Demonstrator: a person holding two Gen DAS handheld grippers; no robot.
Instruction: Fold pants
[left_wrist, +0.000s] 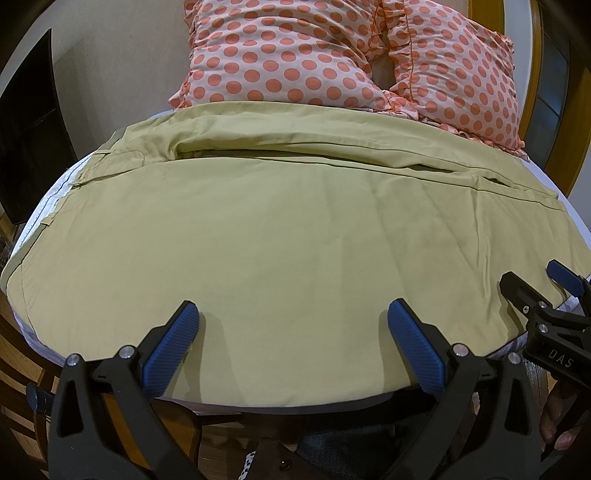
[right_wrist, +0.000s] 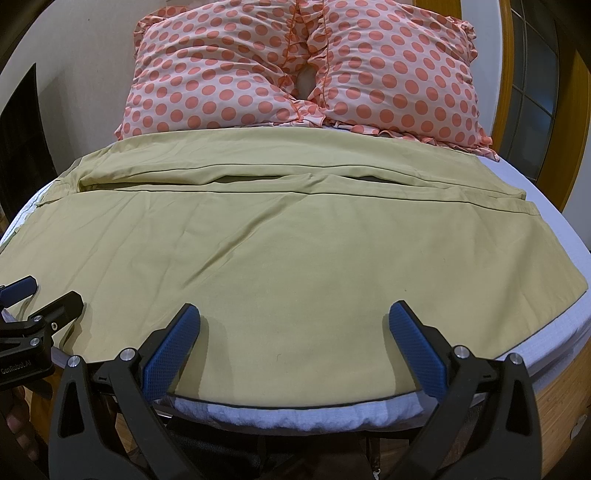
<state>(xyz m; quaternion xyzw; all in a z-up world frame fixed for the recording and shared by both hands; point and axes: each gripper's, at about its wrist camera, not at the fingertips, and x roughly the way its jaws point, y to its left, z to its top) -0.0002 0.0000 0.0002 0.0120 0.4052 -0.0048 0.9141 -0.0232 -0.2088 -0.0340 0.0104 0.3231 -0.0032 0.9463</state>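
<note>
Khaki pants (left_wrist: 280, 236) lie spread flat across a white-sheeted bed, both legs side by side, waist to the left; they also show in the right wrist view (right_wrist: 295, 258). My left gripper (left_wrist: 293, 317) is open and empty, hovering over the near edge of the near leg. My right gripper (right_wrist: 293, 317) is open and empty over the same near edge, further right. The right gripper shows at the right edge of the left wrist view (left_wrist: 532, 280). The left gripper shows at the left edge of the right wrist view (right_wrist: 40, 291).
Two pink polka-dot pillows (left_wrist: 332, 55) (right_wrist: 303, 70) lie at the head of the bed, touching the far leg. The white mattress (right_wrist: 554, 206) shows to the right. A wooden frame (right_wrist: 557, 398) and a wooden-framed glass door (right_wrist: 532, 74) stand at the right.
</note>
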